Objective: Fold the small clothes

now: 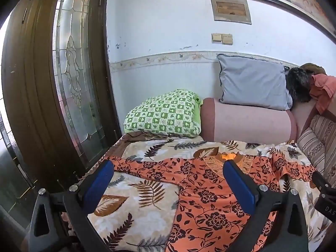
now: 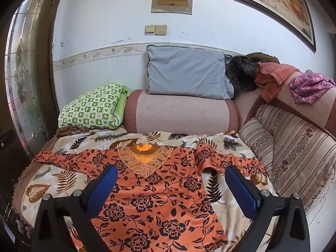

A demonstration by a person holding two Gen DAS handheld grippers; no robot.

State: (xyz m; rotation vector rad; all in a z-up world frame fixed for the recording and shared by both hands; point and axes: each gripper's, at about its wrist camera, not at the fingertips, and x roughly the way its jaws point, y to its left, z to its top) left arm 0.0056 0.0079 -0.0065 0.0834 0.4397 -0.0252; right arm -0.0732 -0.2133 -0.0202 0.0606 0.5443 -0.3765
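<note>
Both grippers, left gripper (image 1: 168,178) and right gripper (image 2: 171,183), hover with fingers apart over the orange top (image 2: 155,201), spread flat toward twelve o'clock, ready for folding.

Matt printed cloth blouse (image 2: 151,199) (lace collar) on plush blanket (image 2: 37,180); glossy wooden door (image 1: 37,88).
</note>
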